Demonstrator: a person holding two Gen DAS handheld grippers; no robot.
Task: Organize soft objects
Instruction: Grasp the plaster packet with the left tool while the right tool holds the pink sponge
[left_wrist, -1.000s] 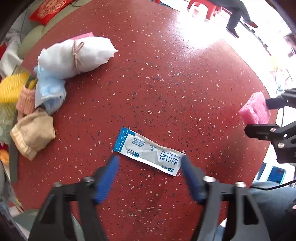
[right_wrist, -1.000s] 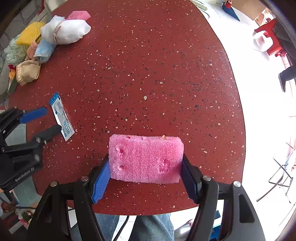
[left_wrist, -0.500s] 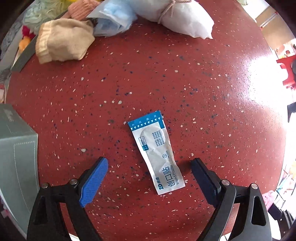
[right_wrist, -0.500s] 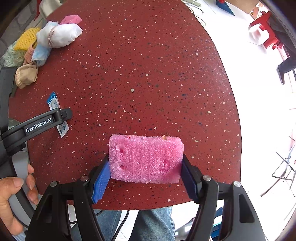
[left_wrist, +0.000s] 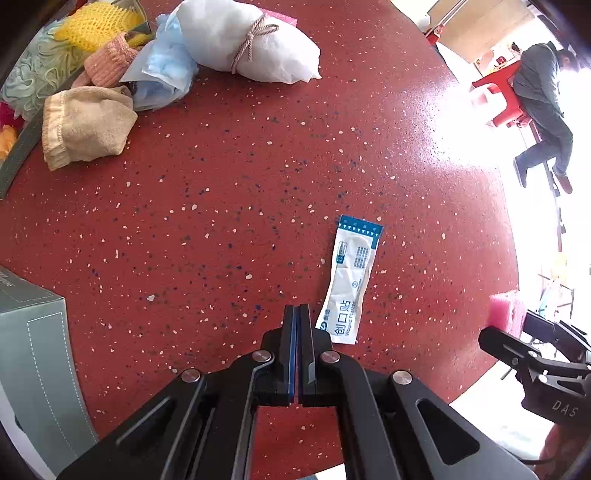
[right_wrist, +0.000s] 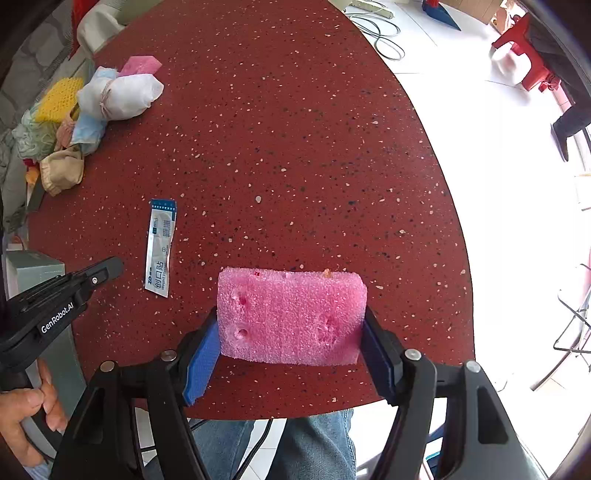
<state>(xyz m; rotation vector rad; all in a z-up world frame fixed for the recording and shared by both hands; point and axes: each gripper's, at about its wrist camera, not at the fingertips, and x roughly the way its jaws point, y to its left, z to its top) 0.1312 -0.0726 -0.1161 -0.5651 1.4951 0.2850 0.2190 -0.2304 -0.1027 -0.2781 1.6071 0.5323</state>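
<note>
Sorting is partly done: soft items (left_wrist: 110, 74) are heaped at the far edge of the surface (left_wrist: 258, 166), the right tool (right_wrist: 291, 347) pinches a pink sponge (right_wrist: 291, 317), and the left tool (left_wrist: 296, 314), pressed together empty, sits beside the uncollected plaster packet (left_wrist: 351, 280).

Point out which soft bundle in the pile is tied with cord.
The white bundle, at the pile's table-side edge: twine is knotted around its middle. The tan cloth and blue bag beside it are untied.
</note>
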